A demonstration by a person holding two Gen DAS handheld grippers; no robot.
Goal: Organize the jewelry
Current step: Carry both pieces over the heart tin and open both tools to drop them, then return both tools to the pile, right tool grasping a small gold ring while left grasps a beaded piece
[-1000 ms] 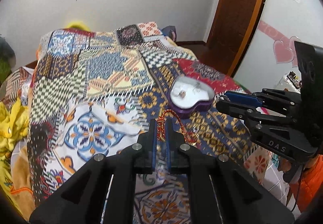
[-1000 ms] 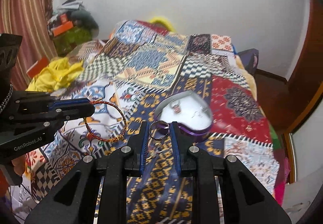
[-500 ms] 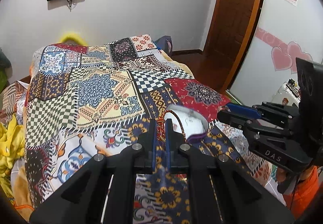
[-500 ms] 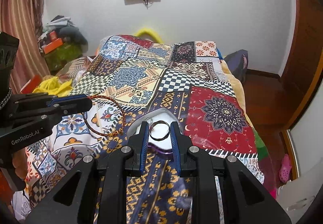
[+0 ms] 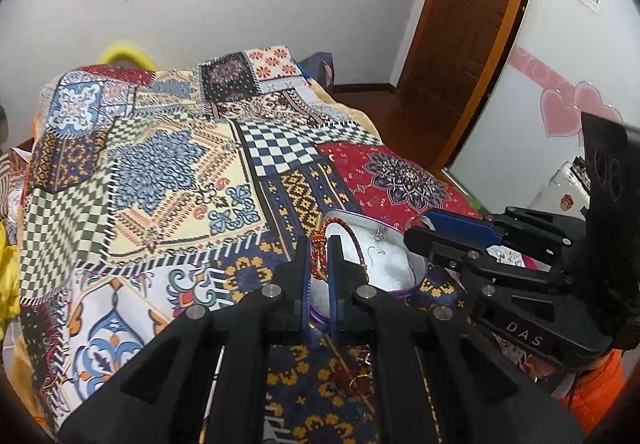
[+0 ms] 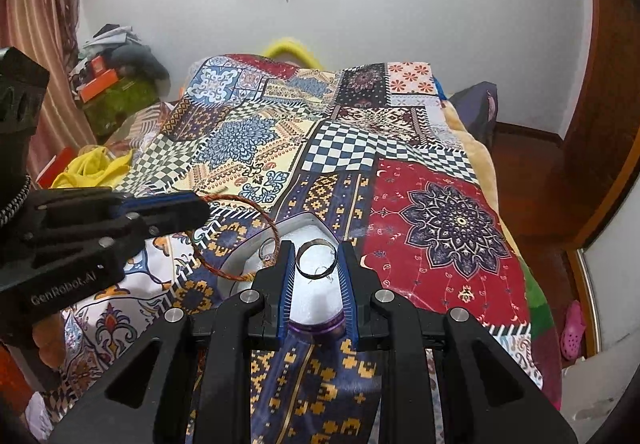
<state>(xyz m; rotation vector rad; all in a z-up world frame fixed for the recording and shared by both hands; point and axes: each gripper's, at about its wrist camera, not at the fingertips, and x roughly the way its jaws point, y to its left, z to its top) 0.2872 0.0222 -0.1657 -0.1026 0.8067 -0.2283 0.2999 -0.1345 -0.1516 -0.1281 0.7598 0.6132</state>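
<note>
Left claw (image 5: 319, 258) narrow, clamped on red-orange braided cord bangle (image 5: 347, 236); bangle loop hangs over open heart-shaped purple jewelry box with white lining (image 5: 394, 270). Right claw (image 6: 316, 264) grips thin silver metal ring (image 6: 316, 259) between blue pads, ring held above same box (image 6: 316, 302). Small silver pieces lie on box lining (image 5: 378, 240). Box sits on bed with multicoloured patchwork bedspread (image 6: 436, 228). Both claws close together over box.
</note>
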